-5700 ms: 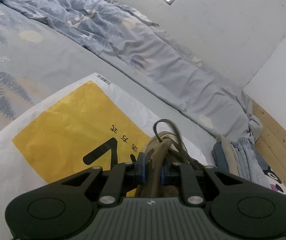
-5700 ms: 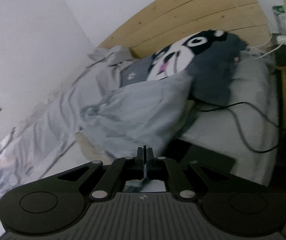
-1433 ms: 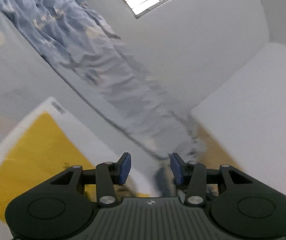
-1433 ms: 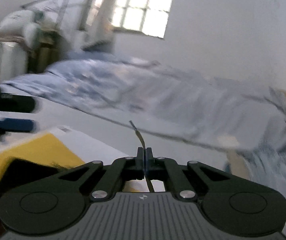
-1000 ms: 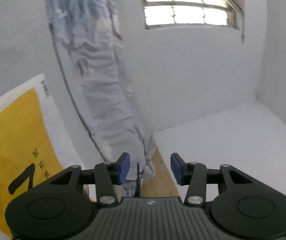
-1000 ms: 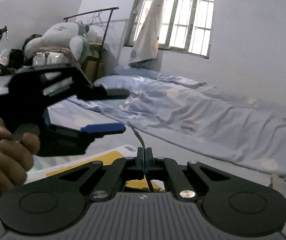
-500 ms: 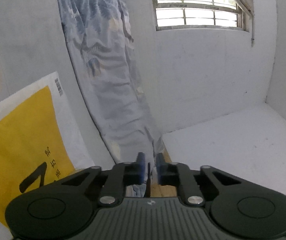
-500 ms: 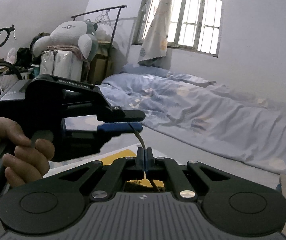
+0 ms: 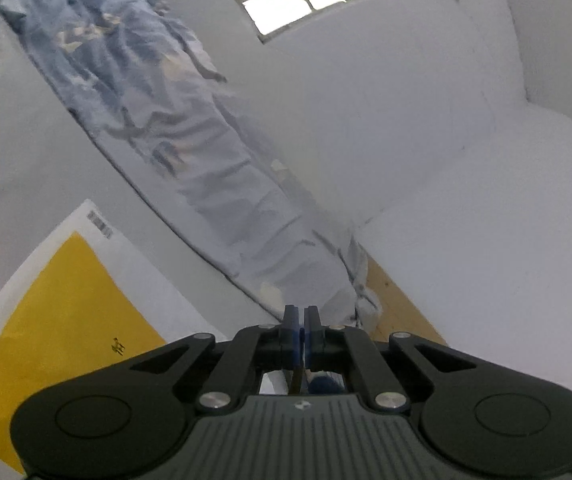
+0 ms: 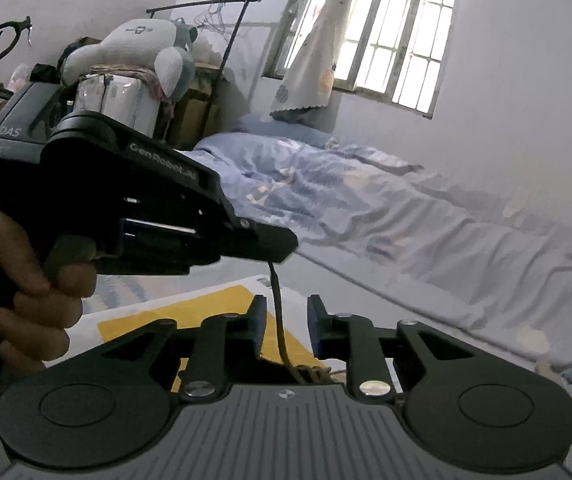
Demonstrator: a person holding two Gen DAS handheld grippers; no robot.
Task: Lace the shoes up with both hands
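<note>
A thin dark brown lace [image 10: 277, 304] runs straight up from the shoe, of which only a tan laced patch [image 10: 311, 372] shows under my right gripper's body. My left gripper [image 10: 274, 254] comes in from the left, held by a hand [image 10: 26, 292], and is shut on the lace's upper end. My right gripper [image 10: 284, 320] is open, its fingers standing either side of the lace without touching it. In the left wrist view the left gripper [image 9: 301, 316] is shut, with a sliver of lace [image 9: 294, 380] showing behind the pads. The rest of the shoe is hidden.
A white bag with a yellow panel [image 10: 222, 304] lies on the bed under the shoe. A rumpled blue quilt [image 10: 365, 208] runs along the wall. A plush toy [image 10: 134, 48] on boxes stands far left; a wooden headboard [image 9: 397, 312] is beyond the quilt.
The left gripper came in open from the left and shut on the lace's upper end. The right gripper, shut on the lace until half a second ago, has opened and let it go.
</note>
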